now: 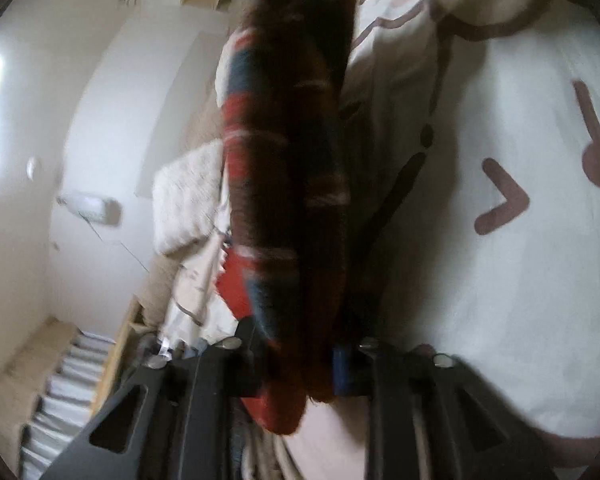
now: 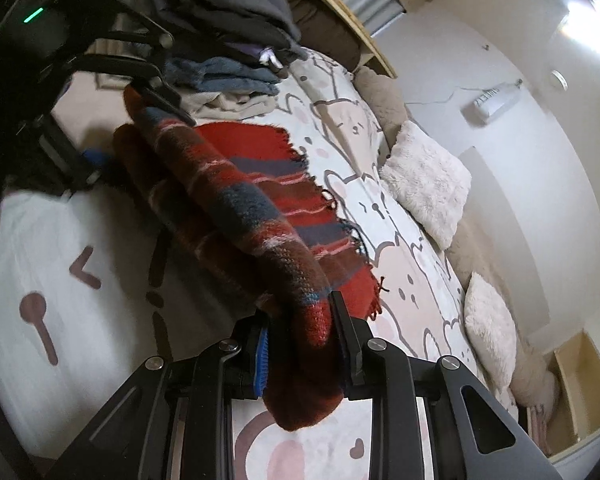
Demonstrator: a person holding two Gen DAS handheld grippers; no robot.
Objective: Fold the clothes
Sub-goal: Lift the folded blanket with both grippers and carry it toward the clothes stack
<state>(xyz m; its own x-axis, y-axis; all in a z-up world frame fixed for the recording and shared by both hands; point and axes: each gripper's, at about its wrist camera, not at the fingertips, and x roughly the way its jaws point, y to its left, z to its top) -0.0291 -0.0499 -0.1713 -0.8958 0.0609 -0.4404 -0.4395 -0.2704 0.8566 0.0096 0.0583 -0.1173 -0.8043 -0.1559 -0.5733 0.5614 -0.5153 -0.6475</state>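
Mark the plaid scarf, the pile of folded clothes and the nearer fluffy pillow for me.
plaid scarf (image 2: 236,200), right wrist view, on its striped middle fold.
pile of folded clothes (image 2: 228,32), right wrist view, on the dark top garment.
fluffy pillow (image 2: 490,322), right wrist view, on its face.

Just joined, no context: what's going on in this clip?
A person with a handheld claw in each hand is folding a red, brown and blue plaid woolly scarf over a bed with a white bear-print cover. The right claw is shut on one end and the left claw on the other, so the scarf hangs bunched between them above the cover. A stack of folded grey and beige clothes sits further up the bed.
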